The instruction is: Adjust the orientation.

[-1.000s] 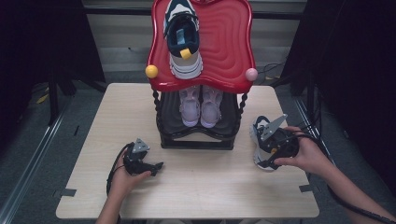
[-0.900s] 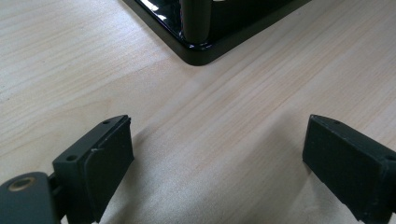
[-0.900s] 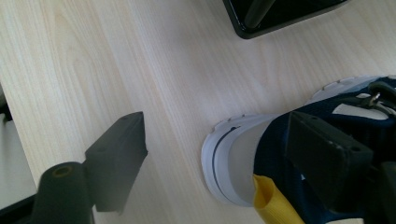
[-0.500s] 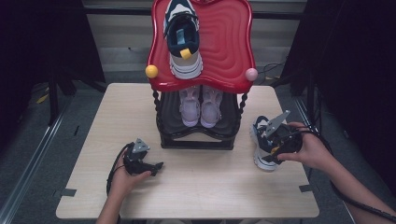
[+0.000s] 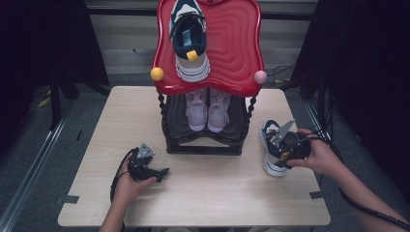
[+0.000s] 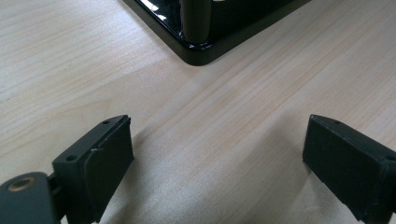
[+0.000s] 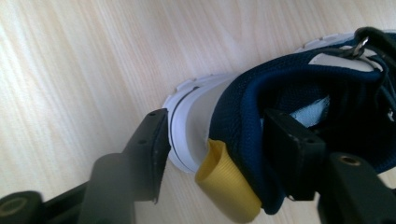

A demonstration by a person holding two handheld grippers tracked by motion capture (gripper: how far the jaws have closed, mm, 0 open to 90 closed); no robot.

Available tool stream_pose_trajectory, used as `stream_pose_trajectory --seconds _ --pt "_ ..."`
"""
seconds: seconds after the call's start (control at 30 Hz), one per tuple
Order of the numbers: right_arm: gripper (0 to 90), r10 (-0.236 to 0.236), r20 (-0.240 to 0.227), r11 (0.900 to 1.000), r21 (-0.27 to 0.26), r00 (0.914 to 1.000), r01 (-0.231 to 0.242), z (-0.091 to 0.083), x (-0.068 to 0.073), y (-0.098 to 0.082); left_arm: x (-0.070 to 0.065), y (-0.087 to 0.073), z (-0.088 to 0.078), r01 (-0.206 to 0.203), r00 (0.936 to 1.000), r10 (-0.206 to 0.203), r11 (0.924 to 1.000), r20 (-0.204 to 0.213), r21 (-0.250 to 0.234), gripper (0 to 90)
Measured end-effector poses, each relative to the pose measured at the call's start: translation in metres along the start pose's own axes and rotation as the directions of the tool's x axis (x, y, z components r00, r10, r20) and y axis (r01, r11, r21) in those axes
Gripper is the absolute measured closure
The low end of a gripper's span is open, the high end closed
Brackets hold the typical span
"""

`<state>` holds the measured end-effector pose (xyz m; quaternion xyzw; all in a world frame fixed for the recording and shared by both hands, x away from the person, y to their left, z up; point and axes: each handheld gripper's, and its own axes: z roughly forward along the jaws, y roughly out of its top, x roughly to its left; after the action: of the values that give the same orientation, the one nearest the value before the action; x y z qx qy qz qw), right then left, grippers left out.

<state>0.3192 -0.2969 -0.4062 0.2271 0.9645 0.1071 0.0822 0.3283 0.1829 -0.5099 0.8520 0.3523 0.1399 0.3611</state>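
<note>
Right gripper [image 7: 210, 154] closing on sneaker heel; left gripper [image 6: 219, 158] released.
Right jaws had just been closing, straddling the padded navy mesh collar and smooth white heel of the sneaker [image 5: 271, 147] by its ribbed yellow pull loop [image 7: 229, 184], pads at the heel, at 4 o'clock on the pale woodgrain table [image 5: 217, 188]; left jaws wide over bare wood beside the glossy black rack base [image 6: 205, 44].

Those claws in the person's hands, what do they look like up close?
Each is a small black handheld tool. The left claw has a grey three-cornered plate on top and a black cable looping back along the forearm. Its two jaws end in flat, blocky black pads with small screw holes. The right claw looks the same, its cable trailing past a bare forearm.
</note>
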Motion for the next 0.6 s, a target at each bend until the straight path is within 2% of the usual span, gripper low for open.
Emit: stream_pose_trajectory --seconds 0.03,0.1,0.27,0.43,0.47,0.5,0.53,0.6 --pt "45.4 0.003 0.002 1.0 0.004 1.0 -0.003 0.001 0.0 0.0 0.0 0.0 0.0 0.0 1.0 0.0 1.0 0.0 0.0 7.9" --pt "48.9 -0.025 0.001 1.0 0.005 0.9997 0.025 0.004 0.0 0.0 0.0 0.0 0.0 0.0 1.0 0.0 1.0 0.0 0.001 7.9" --pt "59.3 -0.028 0.009 0.999 0.021 0.9996 0.028 0.005 0.001 0.002 0.0 0.0 0.0 0.001 1.0 -0.001 1.0 -0.001 0.002 7.8" --pt "63.3 -0.048 -0.003 0.999 0.006 0.9989 0.048 0.004 0.001 0.003 0.0 0.0 0.0 0.001 1.0 -0.001 1.0 -0.001 0.003 7.7" --pt "63.5 -0.03 -0.007 0.999 0.009 0.9995 0.031 0.004 0.004 0.003 0.0 0.0 0.0 0.0 1.0 0.0 1.0 -0.002 0.003 7.7" --pt "63.5 -0.054 -0.007 0.999 0.006 0.9985 0.054 0.004 0.004 0.004 0.0 0.0 0.0 0.0 1.0 0.0 1.0 -0.001 0.002 7.7" --pt "63.5 -0.04 -0.01 0.999 0.011 0.9992 0.04 0.003 0.007 0.004 0.0 0.0 0.0 -0.001 1.0 0.001 1.0 -0.002 0.002 7.7" --pt "63.8 -0.052 -0.019 0.998 0.016 0.9984 0.053 0.002 0.011 0.004 0.0 0.0 0.0 0.0 1.0 0.0 1.0 -0.002 0.003 7.7"
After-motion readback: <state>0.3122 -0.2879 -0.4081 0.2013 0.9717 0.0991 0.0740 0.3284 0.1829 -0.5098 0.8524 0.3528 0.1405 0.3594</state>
